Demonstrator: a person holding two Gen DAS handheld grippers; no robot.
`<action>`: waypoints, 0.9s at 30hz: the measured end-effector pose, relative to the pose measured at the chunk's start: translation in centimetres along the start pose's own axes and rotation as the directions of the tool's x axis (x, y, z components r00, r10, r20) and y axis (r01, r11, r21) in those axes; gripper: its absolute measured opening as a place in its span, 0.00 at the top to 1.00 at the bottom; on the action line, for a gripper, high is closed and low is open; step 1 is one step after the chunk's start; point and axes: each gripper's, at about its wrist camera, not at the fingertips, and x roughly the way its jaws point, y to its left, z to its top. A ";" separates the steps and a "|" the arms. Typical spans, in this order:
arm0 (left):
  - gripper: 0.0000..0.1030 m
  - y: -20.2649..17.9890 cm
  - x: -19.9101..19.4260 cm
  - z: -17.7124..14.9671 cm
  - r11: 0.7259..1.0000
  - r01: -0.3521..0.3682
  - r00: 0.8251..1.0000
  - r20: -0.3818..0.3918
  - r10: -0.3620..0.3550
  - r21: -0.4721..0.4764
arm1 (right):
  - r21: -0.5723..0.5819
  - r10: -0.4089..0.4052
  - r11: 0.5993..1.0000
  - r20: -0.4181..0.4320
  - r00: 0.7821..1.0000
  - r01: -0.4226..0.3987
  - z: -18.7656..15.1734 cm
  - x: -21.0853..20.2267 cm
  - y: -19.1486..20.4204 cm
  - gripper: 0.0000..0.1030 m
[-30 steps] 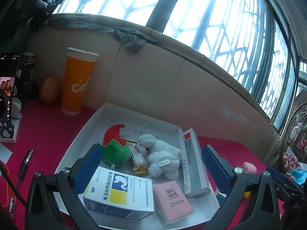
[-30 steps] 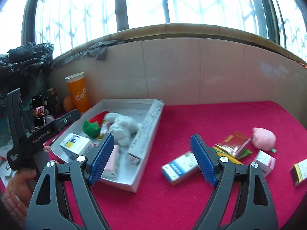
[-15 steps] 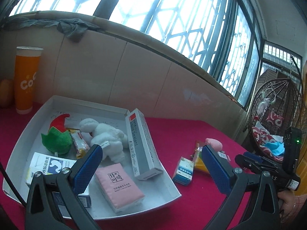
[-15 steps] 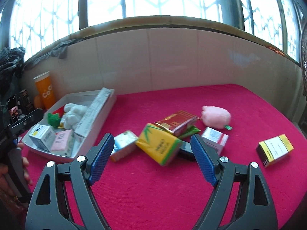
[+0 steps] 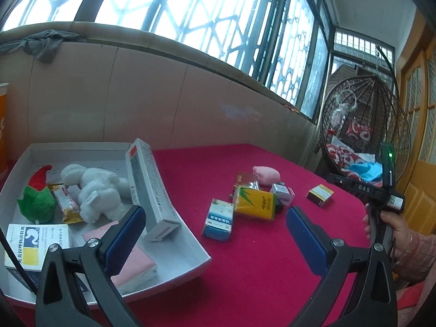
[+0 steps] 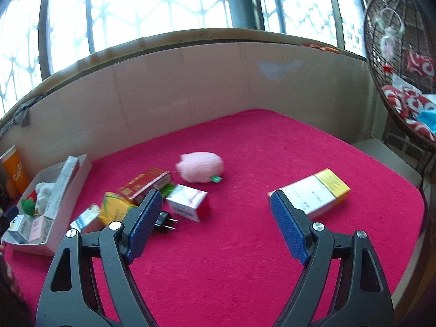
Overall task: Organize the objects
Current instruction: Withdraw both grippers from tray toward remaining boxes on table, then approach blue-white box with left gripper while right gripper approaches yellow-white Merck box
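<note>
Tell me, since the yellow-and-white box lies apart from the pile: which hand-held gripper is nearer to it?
Right. The right hand-held gripper hangs open just before the yellow-and-white box, its right pad beside it. The left hand-held gripper is open by the white tray, with the pile between.

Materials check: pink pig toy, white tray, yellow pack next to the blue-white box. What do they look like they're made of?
Pink pig toy: plush fabric, fuzzy matte surface with soft, blurred edges.
White tray: probably cardboard or paperboard, with thin, flat, matte walls and folded corners.
Yellow pack: likely a soft plastic film wrap, slightly glossy, with rounded, pillowy edges; its contents cannot be seen.
</note>
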 end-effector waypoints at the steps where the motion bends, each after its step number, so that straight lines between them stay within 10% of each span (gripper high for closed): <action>1: 0.00 -0.5 0.3 -0.1 1.000 0.008 1.000 -0.014 -0.008 0.020 | 0.013 -0.004 1.000 -0.003 1.000 0.004 0.1 0.2 -0.5 0.20; 10: 0.00 -4.8 6.1 0.5 0.997 0.024 0.977 -0.213 -0.007 0.078 | 0.083 -0.029 0.996 -0.054 0.998 0.034 0.5 1.7 -5.2 0.20; 18: 0.00 -5.7 12.4 0.7 0.985 -0.142 0.917 -0.362 0.167 0.095 | 0.077 -0.066 0.993 -0.209 0.976 0.084 0.2 4.4 -9.4 0.20; 27: 0.00 -5.2 13.3 -0.5 0.978 -0.188 0.896 -0.394 0.207 0.086 | 0.410 0.125 0.912 -0.291 0.948 0.006 0.3 6.7 -11.9 0.20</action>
